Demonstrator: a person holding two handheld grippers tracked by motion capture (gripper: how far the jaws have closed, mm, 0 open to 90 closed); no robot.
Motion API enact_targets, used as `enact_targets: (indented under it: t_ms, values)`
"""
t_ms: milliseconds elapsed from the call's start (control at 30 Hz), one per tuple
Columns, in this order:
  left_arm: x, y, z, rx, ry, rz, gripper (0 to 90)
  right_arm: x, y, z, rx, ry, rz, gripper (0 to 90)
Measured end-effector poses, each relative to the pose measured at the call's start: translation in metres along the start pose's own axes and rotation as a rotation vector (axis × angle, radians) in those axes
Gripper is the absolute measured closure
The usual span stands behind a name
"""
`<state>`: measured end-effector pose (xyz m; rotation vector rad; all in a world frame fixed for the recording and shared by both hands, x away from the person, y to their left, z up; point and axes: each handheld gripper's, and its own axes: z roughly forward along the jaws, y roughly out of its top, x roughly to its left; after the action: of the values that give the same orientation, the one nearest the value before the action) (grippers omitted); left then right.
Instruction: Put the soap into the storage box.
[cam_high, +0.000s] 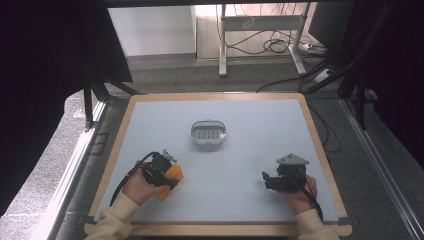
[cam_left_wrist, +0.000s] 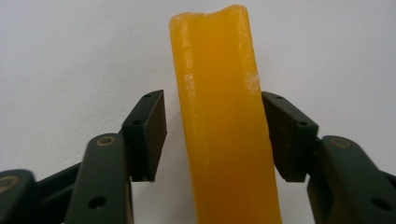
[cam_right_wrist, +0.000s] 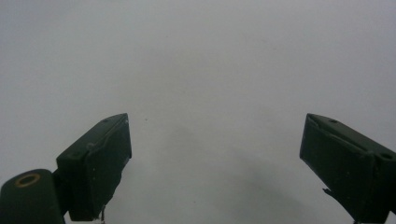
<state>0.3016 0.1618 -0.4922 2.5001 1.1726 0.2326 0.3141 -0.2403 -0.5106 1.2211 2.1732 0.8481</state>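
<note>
one orange bar (cam_left_wrist: 222, 121) between left hand-held gripper (cam_left_wrist: 212, 135) jaws

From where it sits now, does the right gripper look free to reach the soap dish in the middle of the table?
Probably yes. The right gripper has its jaws open with nothing between them, and bare table lies between it and the soap dish. The left gripper and its yellow bar sit off to the other side.

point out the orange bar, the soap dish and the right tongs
orange bar (cam_left_wrist: 222, 116): left gripper view, middle of its long face, between the left tongs' jaws
soap dish (cam_high: 193, 131): high view, its left rim
right tongs (cam_right_wrist: 215, 158): right gripper view, midway between the two open jaw tips
</note>
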Motion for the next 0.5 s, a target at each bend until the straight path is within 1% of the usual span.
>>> enact_targets:
  t_ms: [67,100,167,267,333,367,500]
  values:
    - [0.0002,0.0004,0.0018,0.002,0.002,-0.003,46.9,-0.0001,0.0000,0.0000,0.001,0.000,0.001,9.6]
    - [0.0004,0.0005,0.0024,0.006,0.003,-0.004,49.5,-0.0002,-0.0001,0.0000,0.001,-0.001,0.000,9.6]
    - [0.0001,0.0007,0.0030,0.004,-0.002,-0.005,50.4,-0.0002,-0.0001,0.0001,0.002,-0.002,0.001,9.6]
    - [-0.0008,0.0011,0.0034,0.006,-0.002,-0.007,55.1,-0.0001,-0.0002,0.0005,0.003,-0.002,-0.002,9.6]
    - [-0.0011,0.0015,0.0040,0.010,-0.010,-0.011,57.8,0.0001,-0.0002,0.0004,0.003,-0.003,-0.003,9.7]
    - [-0.0010,0.0020,0.0048,0.013,-0.007,-0.014,58.4,0.0002,-0.0002,0.0003,0.002,-0.003,-0.003,9.7]
    - [0.0004,0.0024,0.0049,0.015,-0.020,-0.027,59.2,0.0000,-0.0003,0.0008,0.004,-0.004,-0.004,9.6]
